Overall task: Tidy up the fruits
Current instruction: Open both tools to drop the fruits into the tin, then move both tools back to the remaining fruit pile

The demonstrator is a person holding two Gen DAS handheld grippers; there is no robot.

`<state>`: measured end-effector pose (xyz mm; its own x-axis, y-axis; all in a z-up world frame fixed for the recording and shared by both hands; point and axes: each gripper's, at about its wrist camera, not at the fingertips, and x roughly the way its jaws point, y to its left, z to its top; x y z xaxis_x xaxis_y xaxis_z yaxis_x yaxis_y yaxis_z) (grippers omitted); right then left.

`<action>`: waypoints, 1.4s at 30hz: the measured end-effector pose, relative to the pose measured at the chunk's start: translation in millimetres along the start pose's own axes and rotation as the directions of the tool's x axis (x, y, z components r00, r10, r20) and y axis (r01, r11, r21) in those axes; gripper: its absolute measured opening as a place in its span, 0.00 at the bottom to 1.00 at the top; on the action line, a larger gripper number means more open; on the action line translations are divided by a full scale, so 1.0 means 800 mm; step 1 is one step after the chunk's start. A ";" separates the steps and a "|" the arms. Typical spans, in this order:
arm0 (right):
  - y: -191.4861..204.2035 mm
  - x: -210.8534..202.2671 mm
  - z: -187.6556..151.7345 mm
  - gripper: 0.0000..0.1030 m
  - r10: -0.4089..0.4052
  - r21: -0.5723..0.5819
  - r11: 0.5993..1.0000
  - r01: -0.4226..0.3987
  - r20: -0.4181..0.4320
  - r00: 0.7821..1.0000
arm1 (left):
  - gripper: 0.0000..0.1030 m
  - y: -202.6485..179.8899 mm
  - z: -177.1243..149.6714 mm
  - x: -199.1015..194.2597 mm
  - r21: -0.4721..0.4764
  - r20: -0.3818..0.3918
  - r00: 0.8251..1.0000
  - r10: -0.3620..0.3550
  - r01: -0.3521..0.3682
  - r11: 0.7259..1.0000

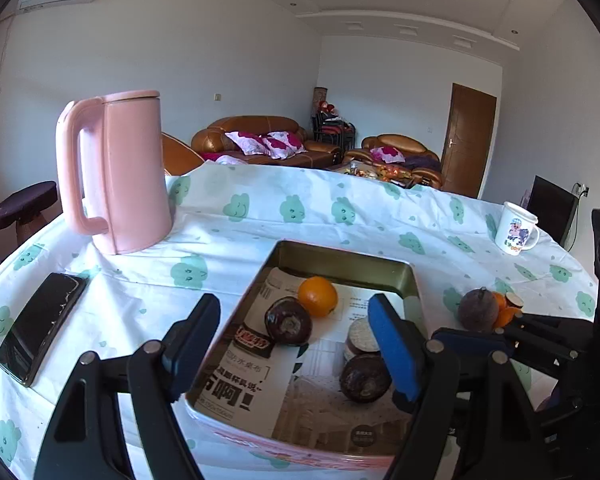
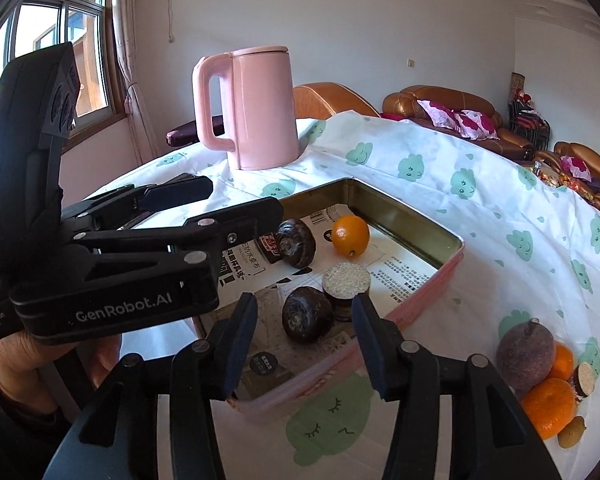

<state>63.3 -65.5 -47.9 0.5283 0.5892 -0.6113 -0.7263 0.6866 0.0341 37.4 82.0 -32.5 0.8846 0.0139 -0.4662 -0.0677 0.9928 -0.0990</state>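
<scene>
A metal tin [image 1: 342,258] [image 2: 432,222] lined with newspaper holds an orange [image 1: 317,296] [image 2: 350,236], two dark purple fruits [image 1: 288,321] [image 1: 365,378] [image 2: 298,242] [image 2: 307,314] and a short cut cylinder piece [image 1: 362,338] [image 2: 346,284]. My left gripper [image 1: 296,352] is open and empty over the tin's near edge. My right gripper [image 2: 304,344] is open and empty above the tin's near corner. A pile of loose fruit lies on the cloth right of the tin: a purple fruit [image 1: 478,308] [image 2: 526,354], oranges [image 2: 548,412] [image 1: 504,312] and small pieces.
A pink kettle [image 1: 118,172] [image 2: 252,112] stands behind the tin on the left. A black phone [image 1: 42,328] lies at the left edge. A white mug [image 1: 516,228] stands at the far right. The left gripper's body [image 2: 112,248] fills the left of the right wrist view.
</scene>
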 end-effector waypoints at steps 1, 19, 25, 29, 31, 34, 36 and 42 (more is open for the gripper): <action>-0.007 -0.011 -0.006 0.50 -0.027 -0.002 1.000 0.027 0.009 1.000 | 0.81 -0.008 0.001 -0.003 0.007 0.008 1.000 -0.009 0.009 1.000; -0.203 -0.095 -0.102 0.50 -0.324 0.211 0.916 0.342 -0.115 0.939 | 0.84 -0.181 -0.014 0.029 0.160 -0.122 0.966 -0.228 0.245 0.956; -0.204 -0.073 -0.105 0.40 -0.287 0.186 0.929 0.319 -0.177 0.941 | 0.83 -0.198 -0.024 0.039 0.166 -0.164 0.956 -0.245 0.271 0.948; -0.205 -0.065 -0.106 0.39 -0.259 0.183 0.937 0.296 -0.203 0.944 | 0.83 -0.209 -0.030 0.042 0.176 -0.186 0.948 -0.258 0.290 0.941; -0.205 -0.063 -0.107 0.35 -0.249 0.186 0.939 0.290 -0.216 0.944 | 0.82 -0.217 -0.033 0.043 0.186 -0.201 0.943 -0.267 0.304 0.934; -0.208 -0.067 -0.109 0.30 -0.245 0.201 0.937 0.285 -0.204 0.948 | 0.81 -0.230 -0.037 0.047 0.199 -0.225 0.934 -0.277 0.323 0.925; -0.213 -0.076 -0.110 0.30 -0.262 0.233 0.925 0.299 -0.179 0.948 | 0.77 -0.239 -0.038 0.051 0.210 -0.242 0.929 -0.282 0.334 0.919; -0.236 -0.094 -0.117 0.30 -0.258 0.356 0.889 0.289 -0.134 0.957 | 0.61 -0.263 -0.041 0.065 0.207 -0.312 0.899 -0.308 0.380 0.902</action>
<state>119.6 -279.3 -82.3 0.6337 0.3295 -0.6998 -0.3359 0.9322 0.1348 82.6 -129.8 -65.0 0.6719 -0.3301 -0.6630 0.3706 0.9249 -0.0849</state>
